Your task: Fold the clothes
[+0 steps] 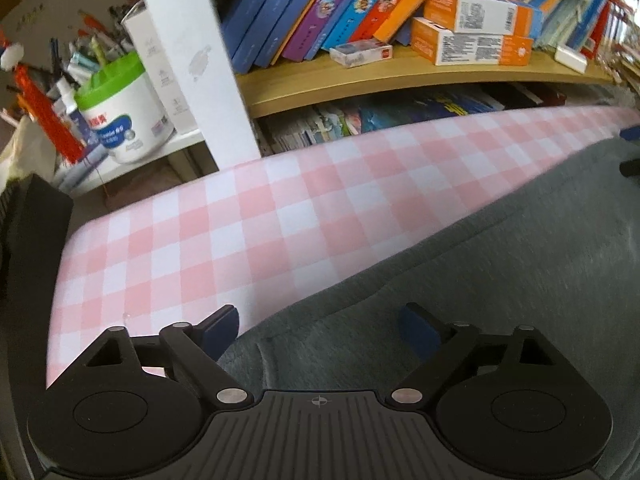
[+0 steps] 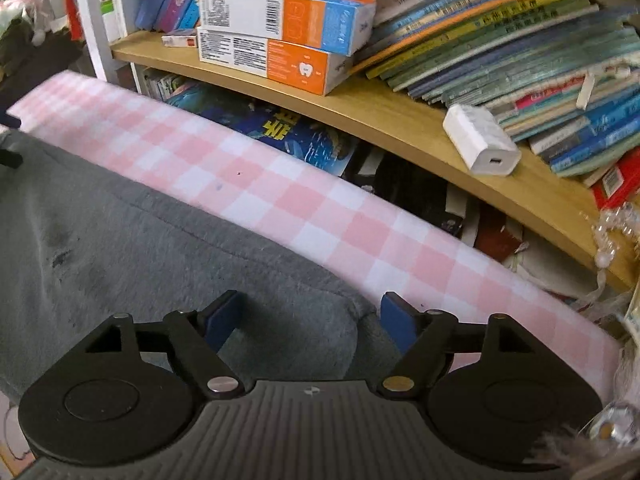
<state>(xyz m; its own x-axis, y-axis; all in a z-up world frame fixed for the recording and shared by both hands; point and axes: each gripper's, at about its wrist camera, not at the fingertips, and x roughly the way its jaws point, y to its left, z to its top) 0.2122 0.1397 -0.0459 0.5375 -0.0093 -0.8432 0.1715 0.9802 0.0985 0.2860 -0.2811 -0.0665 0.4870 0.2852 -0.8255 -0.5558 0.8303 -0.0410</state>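
Observation:
A grey fleece garment [image 1: 500, 264] lies flat on a pink-and-white checked table [image 1: 248, 220]. My left gripper [image 1: 318, 326] is open, its blue-padded fingers astride the garment's left corner, nothing between them. In the right wrist view the same garment [image 2: 140, 240] spreads to the left. My right gripper [image 2: 310, 314] is open over the garment's right corner, empty, close to the checked table [image 2: 320, 216] surface. The other gripper's tip shows at the right edge of the left wrist view [image 1: 630, 152].
A wooden bookshelf [image 1: 360, 80] packed with books runs right behind the table's far edge, with orange boxes [image 2: 280, 36] and a white charger [image 2: 480, 140]. A green-lidded tub [image 1: 120, 116] and pens stand far left. A dark object [image 1: 36, 220] stands at the table's left end.

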